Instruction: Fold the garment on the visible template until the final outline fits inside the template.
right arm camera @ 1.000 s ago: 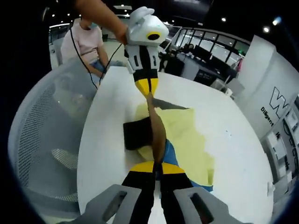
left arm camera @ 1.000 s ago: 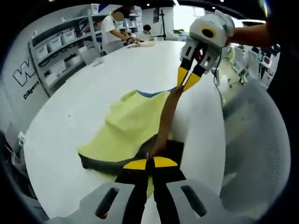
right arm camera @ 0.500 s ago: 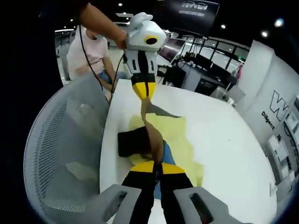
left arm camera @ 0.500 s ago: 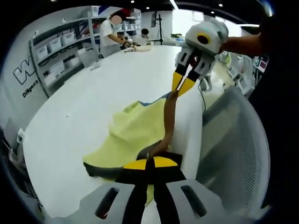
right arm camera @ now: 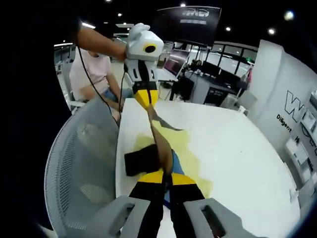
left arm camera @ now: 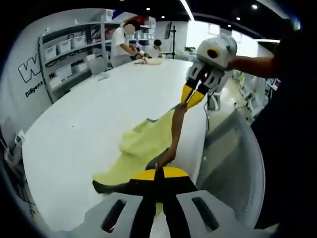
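While the fold is under way, it looks far from finished: the garment [left arm camera: 143,144], yellow with a blue patch and a brown band, lies partly spread near the tabletop's [left arm camera: 84,114] edge by the mesh chair [right arm camera: 84,163], and its brown band is lifted and stretched taut between the two grippers. The left gripper [left arm camera: 157,174] has its jaws closed on one end of that band; the right gripper [right arm camera: 166,177] is clamped on the other end. A dark panel [right arm camera: 141,156] lies under the cloth near the chair-side edge; it may be the template, though I cannot tell for certain. If so, much yellow cloth spreads past it toward the table's middle, so most of the folding is left.

Room is uneven. Toward the tabletop's middle and far end the white surface is open, good for laying the lifted part down. On the other side the edge is close, with the chair just beyond, so cloth could slip off there.
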Available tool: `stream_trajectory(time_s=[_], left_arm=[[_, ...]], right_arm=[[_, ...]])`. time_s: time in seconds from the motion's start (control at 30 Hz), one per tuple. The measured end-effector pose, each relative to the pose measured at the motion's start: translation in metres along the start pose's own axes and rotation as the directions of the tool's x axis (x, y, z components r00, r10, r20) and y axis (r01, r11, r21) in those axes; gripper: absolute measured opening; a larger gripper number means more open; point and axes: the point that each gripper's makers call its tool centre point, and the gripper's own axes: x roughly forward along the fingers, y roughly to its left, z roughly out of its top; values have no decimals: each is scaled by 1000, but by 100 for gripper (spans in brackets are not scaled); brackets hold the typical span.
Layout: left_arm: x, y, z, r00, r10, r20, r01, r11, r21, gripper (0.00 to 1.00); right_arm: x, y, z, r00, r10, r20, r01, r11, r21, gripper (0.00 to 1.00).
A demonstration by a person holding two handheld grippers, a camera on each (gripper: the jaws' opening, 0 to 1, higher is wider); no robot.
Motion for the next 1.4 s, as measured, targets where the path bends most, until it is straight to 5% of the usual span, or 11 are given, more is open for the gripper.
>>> stream_trajectory(time_s=[0.37,0.67,1.4], left_arm=[[-17,28,42,997,14,81,-12,1000,-25,0],[-19,64,67,989,61,136,-51,996,-76,0],[-10,141,85,970,181,159,-158,976,-148,0]], right_arm=[[-6,-51,35,994,-101,52,102,995,-21,0],[-3,-91,45,980,-189,65,189,982,-1,0],[20,-158,59,957,-280,78,277,960,45,0]])
